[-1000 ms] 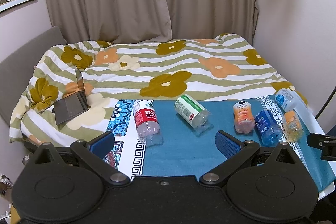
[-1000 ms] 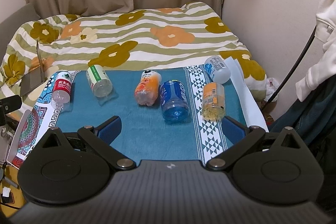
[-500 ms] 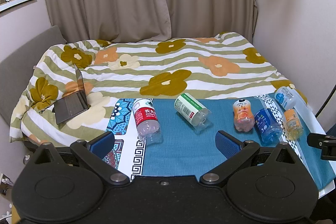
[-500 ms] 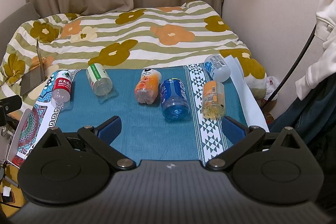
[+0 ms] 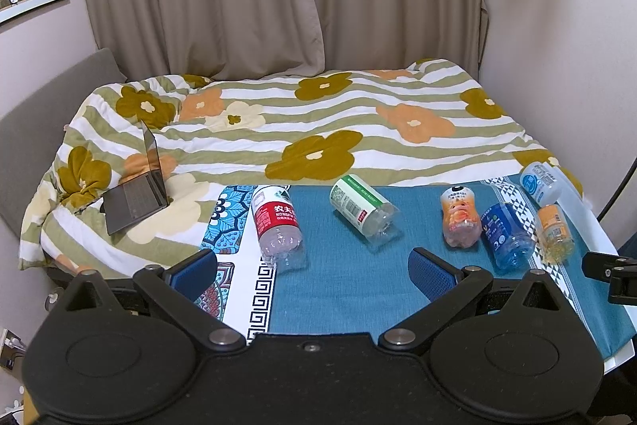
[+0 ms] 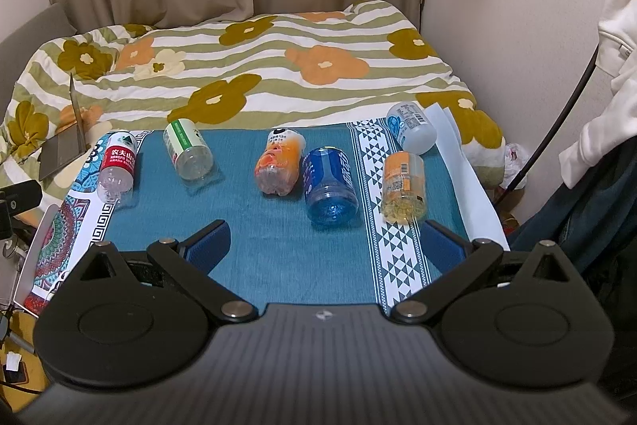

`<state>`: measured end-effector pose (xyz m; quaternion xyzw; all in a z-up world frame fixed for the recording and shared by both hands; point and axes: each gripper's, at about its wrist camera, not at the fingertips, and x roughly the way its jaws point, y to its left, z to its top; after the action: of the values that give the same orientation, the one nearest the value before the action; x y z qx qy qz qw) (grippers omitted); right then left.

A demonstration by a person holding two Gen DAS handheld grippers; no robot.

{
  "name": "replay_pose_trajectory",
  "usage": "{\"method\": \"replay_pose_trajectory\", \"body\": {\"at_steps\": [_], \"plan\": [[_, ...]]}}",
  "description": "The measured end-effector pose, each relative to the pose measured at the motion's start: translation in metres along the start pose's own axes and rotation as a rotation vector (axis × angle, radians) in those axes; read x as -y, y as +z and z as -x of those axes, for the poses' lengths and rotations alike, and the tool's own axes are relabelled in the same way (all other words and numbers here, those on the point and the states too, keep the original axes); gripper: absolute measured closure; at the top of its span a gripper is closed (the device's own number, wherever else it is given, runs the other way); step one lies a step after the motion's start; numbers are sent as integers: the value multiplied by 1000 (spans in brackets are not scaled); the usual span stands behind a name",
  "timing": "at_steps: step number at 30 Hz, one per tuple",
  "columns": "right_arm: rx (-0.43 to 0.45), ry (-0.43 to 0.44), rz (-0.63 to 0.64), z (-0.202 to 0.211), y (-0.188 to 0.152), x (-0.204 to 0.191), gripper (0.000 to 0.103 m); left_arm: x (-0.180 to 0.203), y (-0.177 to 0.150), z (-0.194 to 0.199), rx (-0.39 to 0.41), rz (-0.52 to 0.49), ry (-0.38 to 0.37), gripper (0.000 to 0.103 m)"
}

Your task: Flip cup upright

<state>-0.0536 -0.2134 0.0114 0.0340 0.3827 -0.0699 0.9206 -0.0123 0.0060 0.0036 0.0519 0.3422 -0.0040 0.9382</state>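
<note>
A teal cloth covers a table at the near end of a bed with a flowered quilt. Six bottles lie on their sides on the cloth, none upright. From left to right: a red-label bottle at the left edge, a green-label bottle, an orange bottle touching a blue bottle, a small orange-label bottle on the patterned white strip, and a pale bottle at the far right corner. The left gripper hovers over the near left of the cloth, fingers spread wide and empty. The right gripper hovers over the near right, also wide and empty. An open laptop sits on the quilt at left.
</note>
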Motion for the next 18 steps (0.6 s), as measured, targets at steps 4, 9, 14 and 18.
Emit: {"method": "replay_pose_trajectory", "body": {"at_steps": [4, 9, 14, 18], "plan": [[-1, 0, -1, 0, 1, 2, 0, 0, -1, 1, -1, -1, 1, 0], [-3, 1, -2, -1, -1, 3, 0, 0, -3, 3, -3, -1, 0, 0], [-2, 2, -2, 1, 0, 1, 0, 0, -2, 4, -4, -2, 1, 0], [-3, 4, -4, -1, -10, 6, 0, 0, -3, 6, -4, -2, 2, 0]]}}
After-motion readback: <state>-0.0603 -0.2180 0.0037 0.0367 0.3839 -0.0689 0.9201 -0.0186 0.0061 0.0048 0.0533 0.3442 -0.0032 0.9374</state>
